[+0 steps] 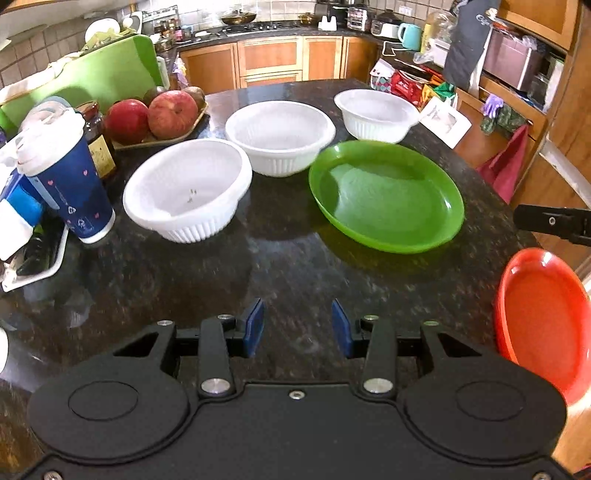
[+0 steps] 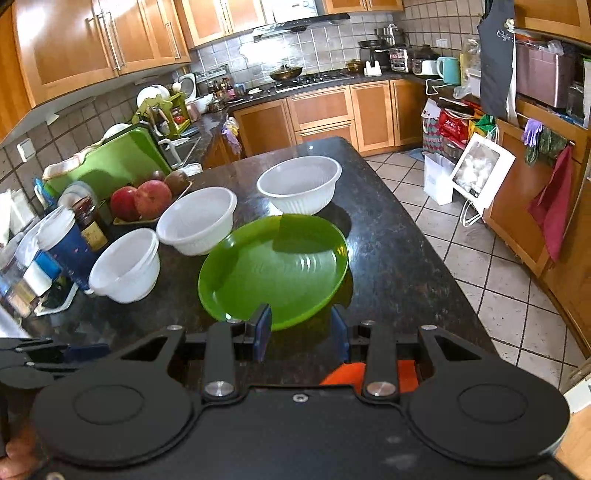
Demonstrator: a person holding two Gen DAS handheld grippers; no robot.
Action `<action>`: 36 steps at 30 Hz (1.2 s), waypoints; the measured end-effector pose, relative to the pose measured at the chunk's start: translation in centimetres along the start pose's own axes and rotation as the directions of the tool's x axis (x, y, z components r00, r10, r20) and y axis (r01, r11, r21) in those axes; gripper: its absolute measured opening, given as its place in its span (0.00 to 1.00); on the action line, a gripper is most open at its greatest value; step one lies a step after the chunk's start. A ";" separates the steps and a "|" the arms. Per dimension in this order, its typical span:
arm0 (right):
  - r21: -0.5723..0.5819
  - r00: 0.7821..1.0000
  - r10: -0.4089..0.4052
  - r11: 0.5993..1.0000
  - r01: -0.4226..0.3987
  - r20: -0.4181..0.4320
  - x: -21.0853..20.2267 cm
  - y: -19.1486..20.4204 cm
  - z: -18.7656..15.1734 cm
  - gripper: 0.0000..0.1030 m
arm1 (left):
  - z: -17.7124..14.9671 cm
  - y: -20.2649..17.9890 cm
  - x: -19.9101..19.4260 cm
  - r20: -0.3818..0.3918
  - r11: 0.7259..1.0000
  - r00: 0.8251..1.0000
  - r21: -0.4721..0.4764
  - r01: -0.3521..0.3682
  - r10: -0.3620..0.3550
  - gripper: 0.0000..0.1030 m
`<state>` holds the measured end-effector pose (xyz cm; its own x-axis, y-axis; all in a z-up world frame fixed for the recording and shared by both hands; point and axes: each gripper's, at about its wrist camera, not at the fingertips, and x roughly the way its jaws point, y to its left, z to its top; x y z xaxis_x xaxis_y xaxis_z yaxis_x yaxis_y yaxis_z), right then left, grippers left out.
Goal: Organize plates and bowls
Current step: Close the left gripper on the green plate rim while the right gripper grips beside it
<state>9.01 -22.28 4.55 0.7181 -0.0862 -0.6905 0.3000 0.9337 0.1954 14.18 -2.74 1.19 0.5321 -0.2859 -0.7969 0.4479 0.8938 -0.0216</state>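
Both of my wrist cameras give bright, evenly lit pictures with strong, saturated colour. The strongest light sits far ahead of my right tool, under the range hood [image 2: 301, 20], where the tiles wash out to white. The dark countertop [image 1: 288, 258] ahead of my left tool carries soft pale reflections, and the green plate [image 2: 273, 269] just beyond my right tool's fingers shows small glints and a dark shadow over its far part. The blue cup [image 1: 70, 184] and the nearest white bowl [image 1: 184, 188], ahead and left of my left tool, are smeared by motion. Fisheye bending curves the cabinets [image 2: 92, 44] at the frame edges.
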 end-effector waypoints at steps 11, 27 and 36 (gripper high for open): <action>-0.023 0.997 0.025 0.999 -0.027 -0.078 5.4 -2.4 4.6 0.39 | 3.4 -0.1 2.9 -0.023 0.992 0.999 -0.115 -0.050 0.047 0.49; -0.147 0.982 0.105 0.981 -0.128 -0.156 11.4 -4.2 7.7 0.40 | 7.0 -2.6 7.5 -0.069 0.975 0.992 -0.189 -0.121 0.109 0.57; -0.173 0.972 0.138 0.970 -0.171 -0.189 13.8 -4.8 8.1 0.35 | 7.6 -3.5 9.0 -0.085 0.977 0.991 -0.175 -0.120 0.107 0.48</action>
<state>22.56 -30.79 -0.29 0.6211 0.1102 -0.7760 0.0599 0.9805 0.1872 22.85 -11.04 -1.35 0.5143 -0.1585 -0.8429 0.2479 0.9683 -0.0308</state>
